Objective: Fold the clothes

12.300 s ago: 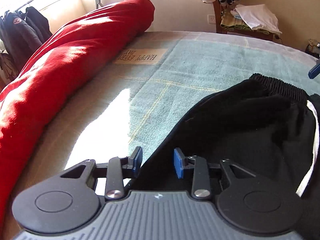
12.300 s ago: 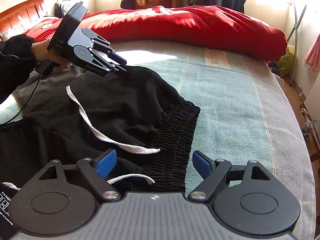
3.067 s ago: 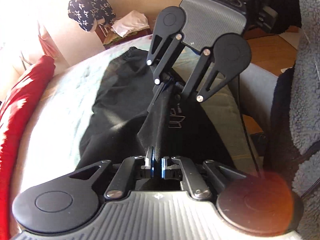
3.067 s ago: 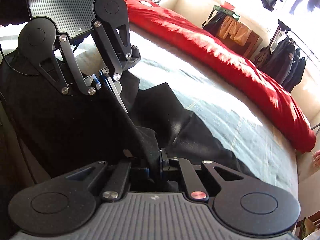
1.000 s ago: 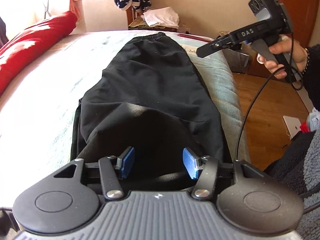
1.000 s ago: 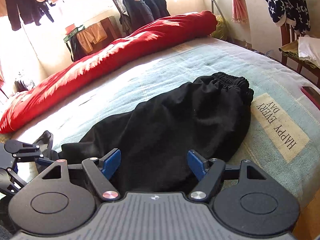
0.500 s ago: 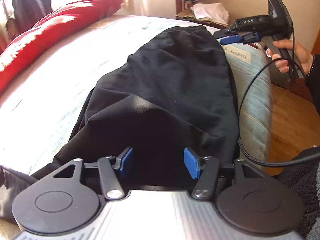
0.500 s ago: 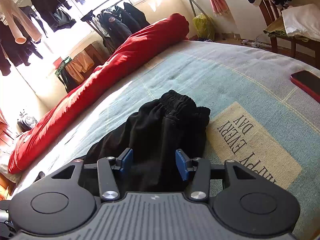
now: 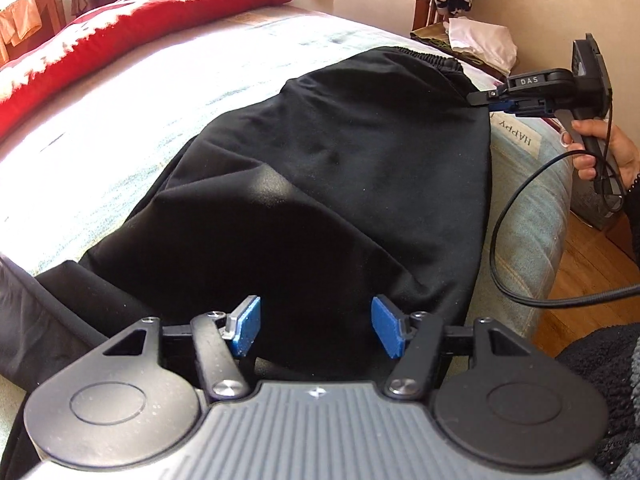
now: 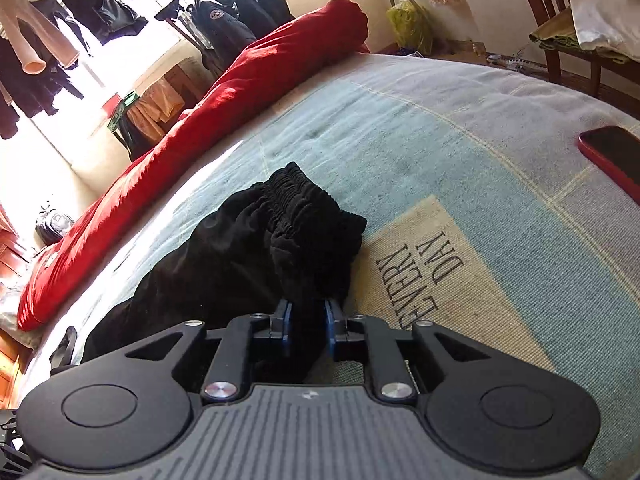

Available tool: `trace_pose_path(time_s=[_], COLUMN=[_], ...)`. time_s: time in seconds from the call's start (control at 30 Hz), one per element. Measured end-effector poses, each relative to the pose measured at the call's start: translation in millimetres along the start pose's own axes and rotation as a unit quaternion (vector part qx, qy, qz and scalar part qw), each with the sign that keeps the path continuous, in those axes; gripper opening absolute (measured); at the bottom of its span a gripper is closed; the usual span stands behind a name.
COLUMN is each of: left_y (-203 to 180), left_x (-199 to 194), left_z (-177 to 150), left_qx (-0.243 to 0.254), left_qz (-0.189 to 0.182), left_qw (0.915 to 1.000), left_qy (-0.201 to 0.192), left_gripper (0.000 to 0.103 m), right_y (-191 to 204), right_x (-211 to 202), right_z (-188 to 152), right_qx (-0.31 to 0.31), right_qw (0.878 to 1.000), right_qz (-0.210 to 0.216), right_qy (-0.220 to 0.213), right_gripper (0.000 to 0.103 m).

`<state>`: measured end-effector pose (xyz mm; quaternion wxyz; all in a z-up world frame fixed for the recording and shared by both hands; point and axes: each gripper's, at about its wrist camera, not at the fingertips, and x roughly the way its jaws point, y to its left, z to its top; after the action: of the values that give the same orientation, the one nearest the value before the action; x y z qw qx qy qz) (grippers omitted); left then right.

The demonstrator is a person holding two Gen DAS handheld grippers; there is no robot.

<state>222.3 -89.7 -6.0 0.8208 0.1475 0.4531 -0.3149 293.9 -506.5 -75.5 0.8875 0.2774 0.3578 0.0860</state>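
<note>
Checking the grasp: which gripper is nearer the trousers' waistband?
Right. The right gripper has just closed on the waistband corner; the left gripper hangs open over the trousers' opposite end.

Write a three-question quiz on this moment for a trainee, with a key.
1. True or false: the left gripper is clamped on the black trousers.
2. Which part of the trousers sits between the right gripper's pads? A) a leg hem B) the elastic waistband end C) a drawstring
3. What red object lies on the bedspread at the right wrist view's right edge?

Key: 1 false, its jaws stand apart. 2 B. 3 a red phone.
</note>
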Motion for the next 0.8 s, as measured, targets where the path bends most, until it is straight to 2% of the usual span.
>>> trace_pose_path(time_s=[0.03, 0.1, 0.13, 0.17, 0.2, 0.27, 0.33, 0.4, 0.5, 0.67, 0.8], left_y=[-0.5, -0.6, -0.7, -1.7, -2.7, -4.7, -6.8, -9.0, -8.3, -4.5, -1.6], left_x=[1.6, 3.1, 3.4, 3.7, 4.0, 4.6, 5.2, 5.3, 7.1, 9.7, 10.3], left_z=[-0.2, 0.6, 1.3, 2.0, 2.7, 4.0, 5.3, 5.3, 4.0, 0.7, 1.4], left_qx=[-0.003, -0.008, -0.011, -0.012, -0.012, -0.014, -0.015, -0.013, -0.018, -0.037, -0.045], left_qz=[0.007, 0.011, 0.010, 0.009, 0.009, 0.008, 0.008, 0.005, -0.002, -0.006, -0.009], left_qw=[1.0000, 0.9999, 0.9999, 0.9999, 0.9999, 0.9998, 0.9998, 0.9999, 0.9998, 0.9993, 0.9989], left_qy=[0.004, 0.007, 0.007, 0.007, 0.007, 0.006, 0.006, 0.006, 0.004, 0.004, 0.004], left_gripper=[0.061, 0.061, 0.061, 0.061, 0.061, 0.061, 0.061, 0.061, 0.062, 0.064, 0.065], right_y=[-3.1, -6.3, -7.9, -9.8, -12.0, -20.3, -31.0, -35.4, -34.4, -38.9, -39.9], right_x=[-0.9, -6.4, -8.5, -7.7, -4.7, 6.9, 21.4, 31.3, 46.5, 52.6, 49.2], right_z=[-1.1, -1.5, 0.4, 3.5, 7.7, 16.4, 22.4, 25.7, 29.9, 24.7, 17.2], right_qx=[0.009, 0.021, 0.027, 0.031, 0.035, 0.055, 0.090, 0.112, 0.117, 0.101, 0.083], right_qw=[1.000, 0.999, 0.999, 0.998, 0.998, 0.997, 0.993, 0.988, 0.983, 0.983, 0.986], right_qz=[0.006, 0.030, 0.036, 0.037, 0.040, 0.048, 0.073, 0.106, 0.139, 0.152, 0.141], right_qy=[0.002, -0.013, -0.022, -0.027, -0.030, -0.028, -0.014, -0.009, 0.008, -0.013, -0.033], right_gripper=[0.031, 0.054, 0.061, 0.074, 0.080, 0.082, 0.089, 0.102, 0.103, 0.102, 0.094])
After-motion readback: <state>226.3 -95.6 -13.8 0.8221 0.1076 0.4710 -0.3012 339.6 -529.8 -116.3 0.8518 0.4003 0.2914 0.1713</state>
